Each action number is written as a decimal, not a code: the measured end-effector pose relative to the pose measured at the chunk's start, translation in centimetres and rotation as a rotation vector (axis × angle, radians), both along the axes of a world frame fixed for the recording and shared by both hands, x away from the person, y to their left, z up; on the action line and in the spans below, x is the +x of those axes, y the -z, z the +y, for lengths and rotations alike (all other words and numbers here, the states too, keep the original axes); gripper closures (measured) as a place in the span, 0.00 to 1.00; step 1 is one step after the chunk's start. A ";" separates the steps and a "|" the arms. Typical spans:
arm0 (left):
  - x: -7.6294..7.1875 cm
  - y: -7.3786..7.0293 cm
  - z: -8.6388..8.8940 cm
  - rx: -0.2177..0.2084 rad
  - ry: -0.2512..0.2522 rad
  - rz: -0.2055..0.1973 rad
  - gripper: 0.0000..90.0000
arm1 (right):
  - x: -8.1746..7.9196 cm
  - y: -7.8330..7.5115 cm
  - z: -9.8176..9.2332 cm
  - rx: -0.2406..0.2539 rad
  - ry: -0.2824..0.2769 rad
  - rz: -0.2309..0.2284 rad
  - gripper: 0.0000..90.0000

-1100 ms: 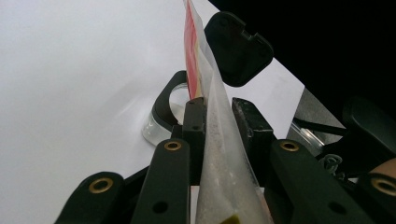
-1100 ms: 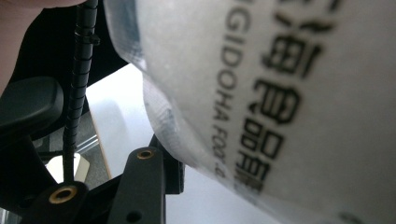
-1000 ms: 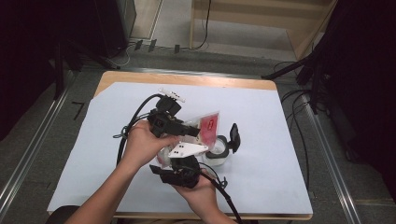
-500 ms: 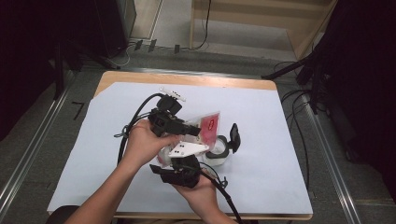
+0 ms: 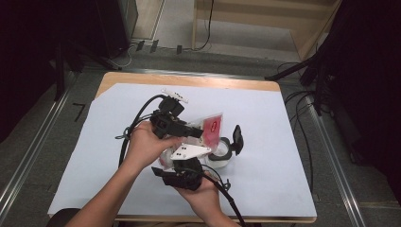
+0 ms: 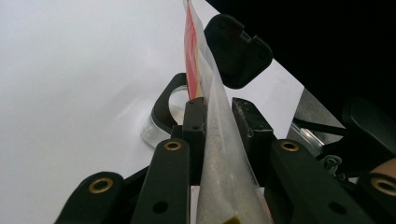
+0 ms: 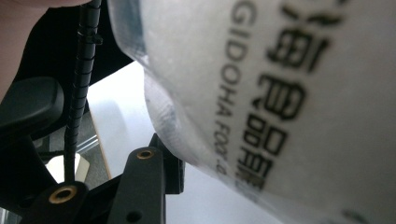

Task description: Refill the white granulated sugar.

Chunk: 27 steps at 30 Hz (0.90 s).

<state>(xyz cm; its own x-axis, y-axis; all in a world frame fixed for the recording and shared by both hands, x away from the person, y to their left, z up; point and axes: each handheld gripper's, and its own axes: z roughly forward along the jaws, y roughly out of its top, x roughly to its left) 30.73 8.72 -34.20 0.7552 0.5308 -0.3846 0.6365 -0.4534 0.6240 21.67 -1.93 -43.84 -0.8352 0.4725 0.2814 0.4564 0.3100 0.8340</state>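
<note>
A clear bag of white powder [image 5: 211, 125] with a red label end hangs over the white sheet, held from both sides. My left gripper [image 5: 198, 132] is shut on it; in the left gripper view the bag [image 6: 219, 154] is pinched between the two pads. My right gripper [image 5: 179, 161] comes from below. In its own view the printed bag [image 7: 271, 93] bulges against one of its fingers [image 7: 161, 161], and the other is hidden behind the bag. Just beyond the bag stands a small clear jar [image 5: 221, 152] [image 6: 163, 116] with its black flip lid [image 5: 237, 138] [image 6: 238, 51] raised.
A white paper sheet [image 5: 108, 156] covers the wooden table [image 5: 189, 80]. Black cables [image 5: 135, 127] loop from the grippers at the left and trail off the front edge. Metal rails and dark stands flank the table.
</note>
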 end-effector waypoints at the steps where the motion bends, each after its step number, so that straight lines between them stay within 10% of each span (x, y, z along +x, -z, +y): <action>1: 0.0 0.0 0.0 -0.005 0.000 0.001 0.85 | 0.0 0.0 0.0 -0.002 -0.002 -0.004 0.69; 27: -0.1 -0.1 -0.1 0.006 0.004 -0.008 0.86 | -0.1 0.1 0.0 -0.005 -0.002 -0.014 0.70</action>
